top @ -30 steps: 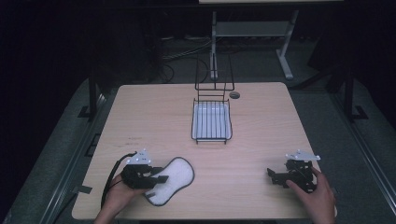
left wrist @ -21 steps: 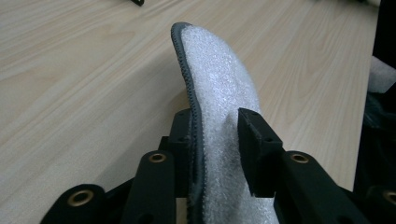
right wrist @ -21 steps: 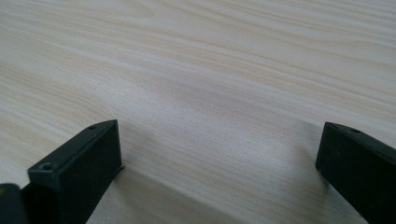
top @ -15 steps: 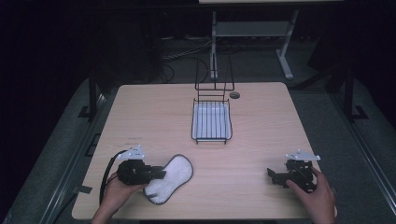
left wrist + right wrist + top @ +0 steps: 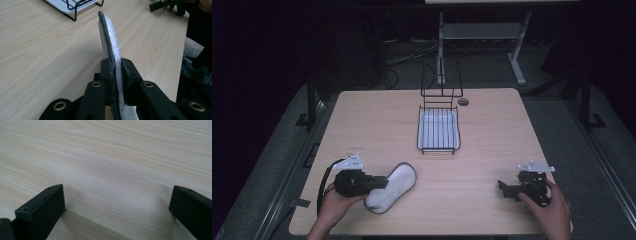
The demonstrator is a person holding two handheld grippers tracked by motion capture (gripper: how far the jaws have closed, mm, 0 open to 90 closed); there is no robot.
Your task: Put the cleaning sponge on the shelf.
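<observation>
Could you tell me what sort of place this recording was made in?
Probably a lab or studio recording station: a lone wooden table in a dark room, floor cables behind it, and a wire rack as a prop.

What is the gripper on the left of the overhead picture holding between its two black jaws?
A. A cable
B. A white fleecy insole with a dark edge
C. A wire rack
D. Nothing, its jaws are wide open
B: in the left gripper view the left gripper has just been closing and its jaws pinch the white insole, which stands on edge between them; the wire rack sits apart at mid-table.
</observation>
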